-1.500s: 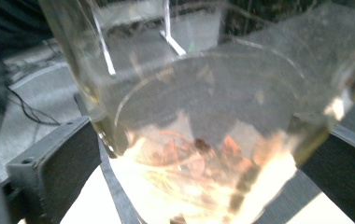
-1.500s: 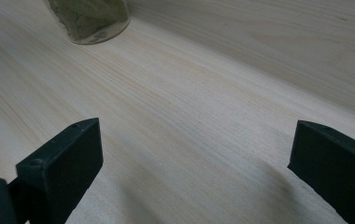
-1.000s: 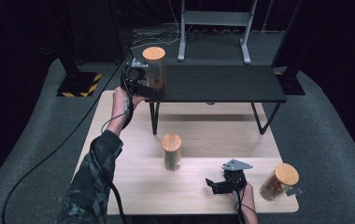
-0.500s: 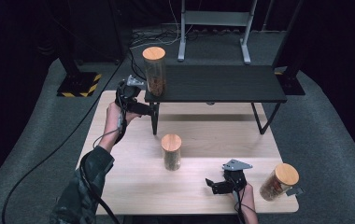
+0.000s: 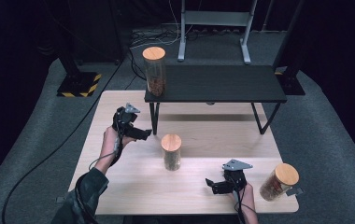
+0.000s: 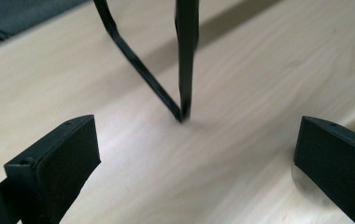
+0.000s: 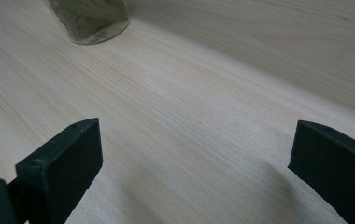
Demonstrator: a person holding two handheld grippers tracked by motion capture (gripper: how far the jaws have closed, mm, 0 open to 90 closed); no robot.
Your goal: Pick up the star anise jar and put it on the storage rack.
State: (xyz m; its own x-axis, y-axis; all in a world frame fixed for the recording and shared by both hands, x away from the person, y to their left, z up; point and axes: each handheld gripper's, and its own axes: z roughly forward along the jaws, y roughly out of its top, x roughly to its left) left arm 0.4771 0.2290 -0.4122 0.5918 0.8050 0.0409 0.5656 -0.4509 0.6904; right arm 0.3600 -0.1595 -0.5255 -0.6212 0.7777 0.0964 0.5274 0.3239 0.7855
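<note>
fingers (image 6: 54, 158) of left gripper (image 5: 140, 133) spread wide, empty, angled toward middle jar (image 5: 171, 151) (likely next pick); right gripper (image 5: 215, 185) likewise agape, resting low over surface (image 5: 199, 135).

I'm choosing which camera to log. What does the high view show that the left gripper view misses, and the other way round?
High view alone: three cork-lidded jars, one on the black shelf at its left end, one mid-table, one tilted at the right edge; also the right gripper, open.

Left gripper view alone: the foot of the shelf leg meeting the tabletop, close up.

Shared: the light wooden table, that shelf leg, and the left gripper, its fingers wide apart and holding nothing.
</note>
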